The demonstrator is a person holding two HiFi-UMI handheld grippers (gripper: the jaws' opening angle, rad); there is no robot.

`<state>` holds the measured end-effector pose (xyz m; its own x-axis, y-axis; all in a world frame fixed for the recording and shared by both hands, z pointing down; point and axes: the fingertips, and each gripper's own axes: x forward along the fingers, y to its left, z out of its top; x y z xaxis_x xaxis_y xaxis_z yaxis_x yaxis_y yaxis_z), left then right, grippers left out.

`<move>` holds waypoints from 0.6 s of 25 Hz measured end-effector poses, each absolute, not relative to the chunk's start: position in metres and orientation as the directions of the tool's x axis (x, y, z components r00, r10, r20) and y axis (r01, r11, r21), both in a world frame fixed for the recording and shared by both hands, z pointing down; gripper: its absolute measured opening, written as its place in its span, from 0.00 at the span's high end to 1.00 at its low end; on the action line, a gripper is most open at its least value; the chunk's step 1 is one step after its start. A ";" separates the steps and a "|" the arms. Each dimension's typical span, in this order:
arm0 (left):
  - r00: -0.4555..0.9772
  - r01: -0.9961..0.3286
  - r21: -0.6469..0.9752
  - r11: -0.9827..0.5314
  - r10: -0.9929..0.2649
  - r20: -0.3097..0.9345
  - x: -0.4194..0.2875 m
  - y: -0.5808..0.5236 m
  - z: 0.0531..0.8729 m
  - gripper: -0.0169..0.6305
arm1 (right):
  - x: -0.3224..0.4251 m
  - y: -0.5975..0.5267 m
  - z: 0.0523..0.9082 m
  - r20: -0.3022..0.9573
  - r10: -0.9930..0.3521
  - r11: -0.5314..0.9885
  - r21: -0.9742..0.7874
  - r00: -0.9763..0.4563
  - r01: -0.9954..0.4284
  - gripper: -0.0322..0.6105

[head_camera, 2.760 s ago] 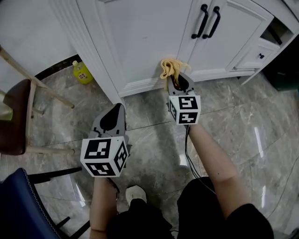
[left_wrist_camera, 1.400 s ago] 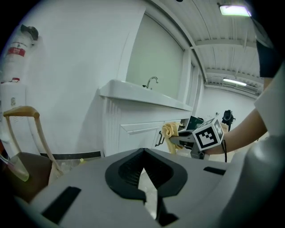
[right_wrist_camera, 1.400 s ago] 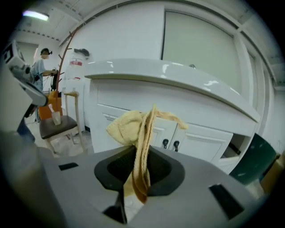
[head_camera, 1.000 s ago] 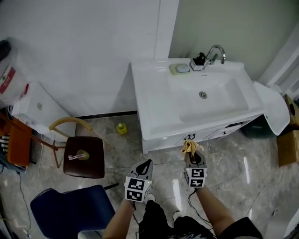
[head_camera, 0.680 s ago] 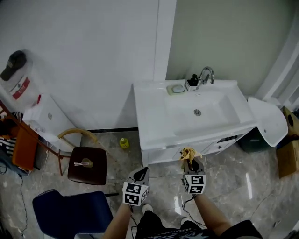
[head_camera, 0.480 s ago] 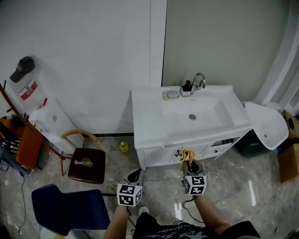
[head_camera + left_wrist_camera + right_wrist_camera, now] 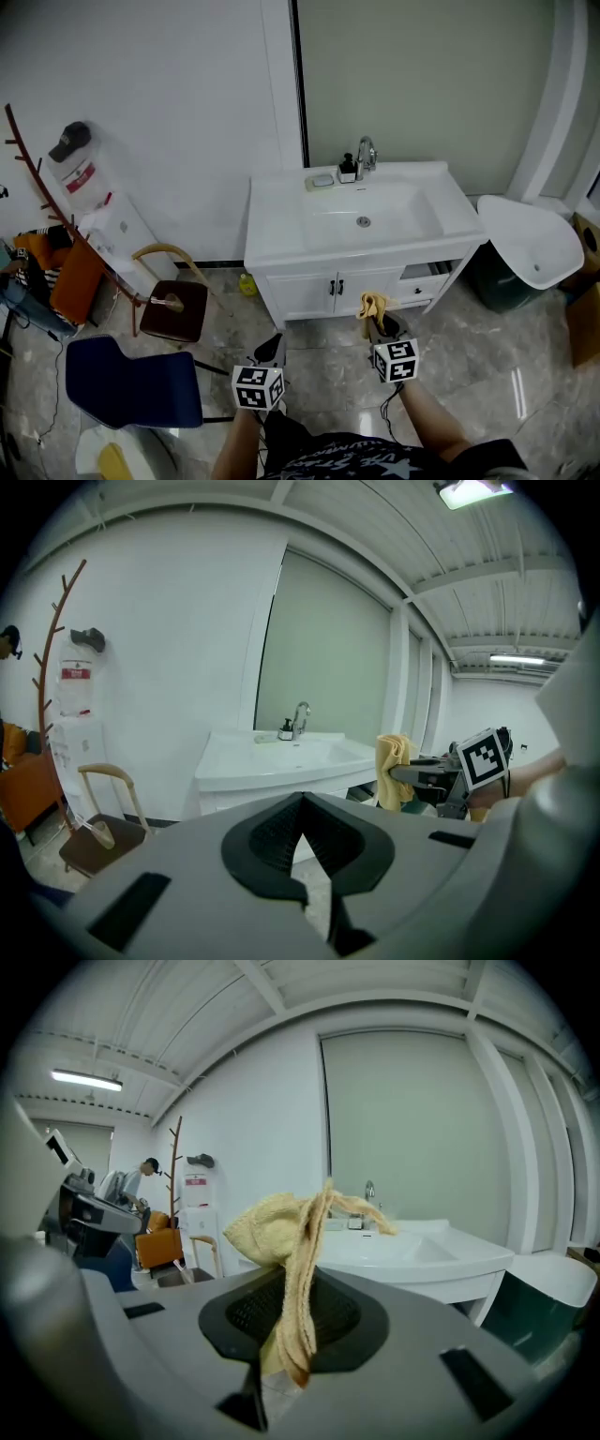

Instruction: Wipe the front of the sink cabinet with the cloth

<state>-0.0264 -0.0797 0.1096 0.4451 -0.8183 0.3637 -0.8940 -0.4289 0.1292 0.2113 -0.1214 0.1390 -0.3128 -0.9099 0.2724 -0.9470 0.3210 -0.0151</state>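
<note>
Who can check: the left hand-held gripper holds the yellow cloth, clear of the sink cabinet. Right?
No. The right hand-held gripper holds the yellow cloth, clear of the sink cabinet; the right gripper view shows it between the jaws. The left hand-held gripper is shut, empty.

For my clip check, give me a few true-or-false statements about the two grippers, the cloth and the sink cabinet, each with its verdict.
1. The right gripper is shut on the crumpled yellow cloth. True.
2. The cloth is pressed against the white sink cabinet with black door handles. False: it is held in the air, apart from the cabinet front.
3. The left gripper has its jaws together with nothing between them. True.
4. The small yellow bottle stands on the white sink top. False: it stands on the grey marble floor beside the cabinet.
</note>
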 end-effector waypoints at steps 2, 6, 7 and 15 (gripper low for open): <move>0.435 -0.900 0.134 -0.415 -0.822 0.367 -0.006 -0.056 0.109 0.95 | 0.226 -0.102 0.136 0.268 -0.902 0.346 -0.022 -0.339 -0.938 0.83; 0.422 -0.906 0.141 -0.400 -0.817 0.394 0.030 -0.005 0.109 0.95 | 0.249 -0.061 0.135 0.284 -0.881 0.384 -0.041 -0.379 -0.923 0.83; 0.422 -0.906 0.147 -0.397 -0.815 0.397 0.038 0.006 0.109 0.95 | 0.253 -0.054 0.133 0.285 -0.876 0.394 -0.039 -0.388 -0.918 0.83; 0.456 -0.889 0.170 -0.426 -0.782 0.425 0.078 0.061 0.117 0.95 | 0.271 -0.019 0.133 0.291 -0.854 0.438 -0.048 -0.432 -0.898 0.83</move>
<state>0.0782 0.0608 0.1171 0.4558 -0.7820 0.4252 -0.8888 -0.4255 0.1701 0.2714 -0.0187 0.1327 -0.4324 -0.8535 0.2907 -0.8975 0.4384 -0.0477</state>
